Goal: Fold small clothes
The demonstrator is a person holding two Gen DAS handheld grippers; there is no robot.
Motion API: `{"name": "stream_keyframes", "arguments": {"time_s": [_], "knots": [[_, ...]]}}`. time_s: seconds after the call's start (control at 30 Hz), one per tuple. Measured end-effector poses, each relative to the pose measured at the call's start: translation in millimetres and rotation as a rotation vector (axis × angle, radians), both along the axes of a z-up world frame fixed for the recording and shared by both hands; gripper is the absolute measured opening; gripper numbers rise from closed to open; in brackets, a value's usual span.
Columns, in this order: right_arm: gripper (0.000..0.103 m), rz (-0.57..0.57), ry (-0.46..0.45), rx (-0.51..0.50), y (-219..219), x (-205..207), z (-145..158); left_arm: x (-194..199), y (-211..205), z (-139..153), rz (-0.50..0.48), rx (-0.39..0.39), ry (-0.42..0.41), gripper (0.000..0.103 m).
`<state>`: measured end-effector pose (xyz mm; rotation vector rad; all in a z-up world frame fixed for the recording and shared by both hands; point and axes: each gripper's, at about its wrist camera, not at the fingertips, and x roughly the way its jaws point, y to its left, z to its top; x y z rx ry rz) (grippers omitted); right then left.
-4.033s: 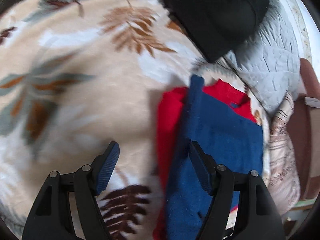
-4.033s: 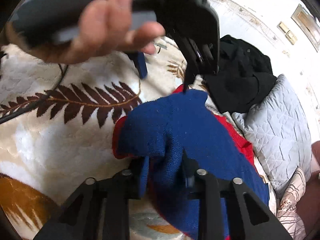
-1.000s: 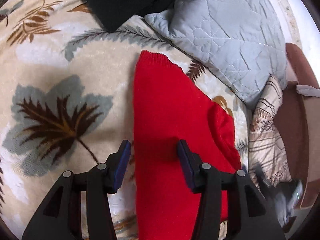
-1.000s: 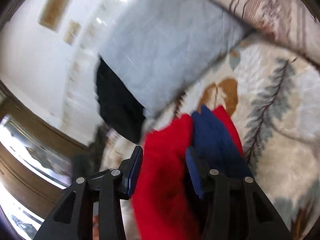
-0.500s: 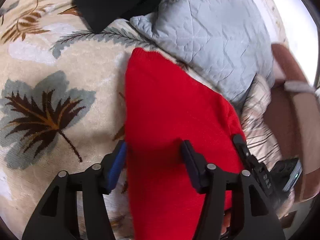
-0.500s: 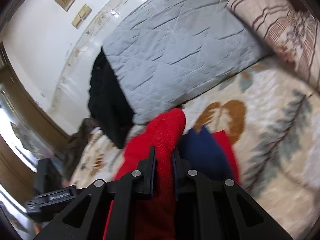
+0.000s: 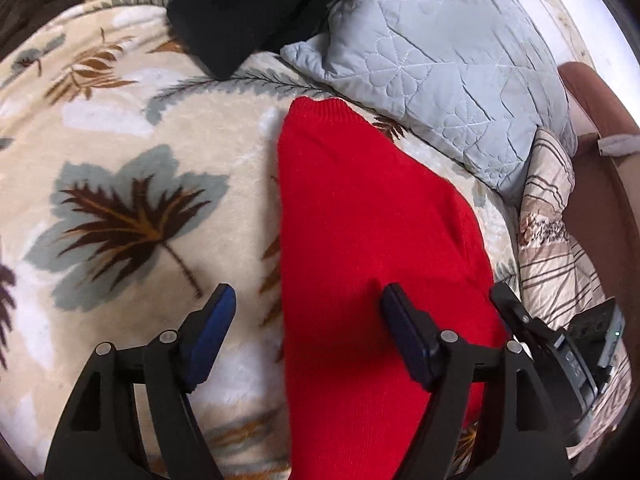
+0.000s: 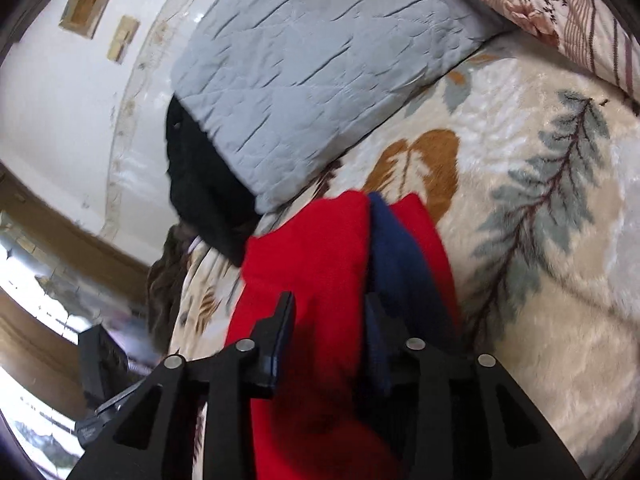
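My left gripper (image 7: 308, 330) hangs with its jaws wide apart over the near end of the red sweater (image 7: 372, 240), one blue pad above the blanket (image 7: 120, 152) just left of the garment's edge and the other above the red knit, gripping nothing. The sweater lies on the blanket as a long narrow slab, folded lengthwise; its long axis runs away from me, with the ribbed end pointing up towards the grey pillow (image 7: 440, 48) and stopping just short of it. A black garment (image 7: 248, 4) sits beyond, well clear. From my right side I see the same fold edge-on: a red layer on top, a blue layer (image 8: 396, 264) beneath it and red again under that, so the stack is red over blue. My right gripper (image 8: 328, 332) has its jaws parted a little, with the top red layer lying between them; I judge it is not clamped, since a gap shows beside each pad, though the lower part of the fingers is in shadow. I take it the lengthwise fold is made and I am at the point of letting go. The next move, as I judge it, calls for a cross fold: take one short end squarely with both grippers, carry it along the long axis and lay it down without dragging the blue layer out from inside. The loose knit may slide on the plush blanket, so the lift should be low and even.
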<state>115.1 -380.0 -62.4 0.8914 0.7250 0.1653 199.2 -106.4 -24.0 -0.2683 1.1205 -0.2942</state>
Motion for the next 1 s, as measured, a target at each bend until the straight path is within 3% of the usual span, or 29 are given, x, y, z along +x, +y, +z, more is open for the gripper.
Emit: {"name": "stream_keyframes", "arguments": {"time_s": [0.07, 0.13, 0.2, 0.33, 0.4, 0.43, 0.53, 0.63, 0.73, 0.8, 0.83, 0.87, 1.0], "knots": [[0.046, 0.058, -0.007, -0.007, 6, -9, 3, -5, 0, 2, -0.002, 0.008, -0.008, 0.076], [0.044, 0.097, -0.008, -0.026, 12, -12, 4, -9, 0, 3, -0.002, 0.028, -0.019, 0.076], [0.023, 0.103, -0.032, -0.078, 16, -20, 6, -12, 0, 5, 0.005, 0.03, -0.018, 0.076], [0.016, 0.076, -0.112, -0.207, 20, -31, 28, -17, -3, 9, 0.0, 0.05, -0.025, 0.076], [0.014, 0.053, -0.063, -0.252, 17, -29, 22, -19, -5, 11, -0.007, 0.073, -0.032, 0.076], [0.014, 0.044, 0.005, -0.267, 15, -24, 9, -21, -7, 12, -0.008, 0.083, -0.033, 0.076], [0.018, 0.042, 0.037, -0.255, 15, -23, -2, -26, -10, 15, -0.013, 0.116, -0.04, 0.076], [0.028, 0.065, 0.025, -0.24, 14, -30, 7, -33, -7, 18, -0.027, 0.119, -0.036, 0.076], [0.045, 0.098, 0.014, -0.151, 6, -46, 10, -42, -1, 12, -0.029, 0.103, -0.015, 0.076], [0.047, 0.128, 0.025, -0.131, 7, -51, 8, -44, -1, -2, -0.033, 0.095, 0.033, 0.076], [0.037, 0.144, 0.026, -0.129, 10, -53, 6, -46, -1, -4, -0.032, 0.088, 0.048, 0.076], [0.011, 0.161, 0.018, -0.15, 13, -55, 6, -48, -1, -5, -0.028, 0.075, 0.06, 0.076], [0.011, 0.168, -0.053, -0.26, 19, -66, 32, -58, -5, -1, -0.041, 0.079, 0.05, 0.076]]}}
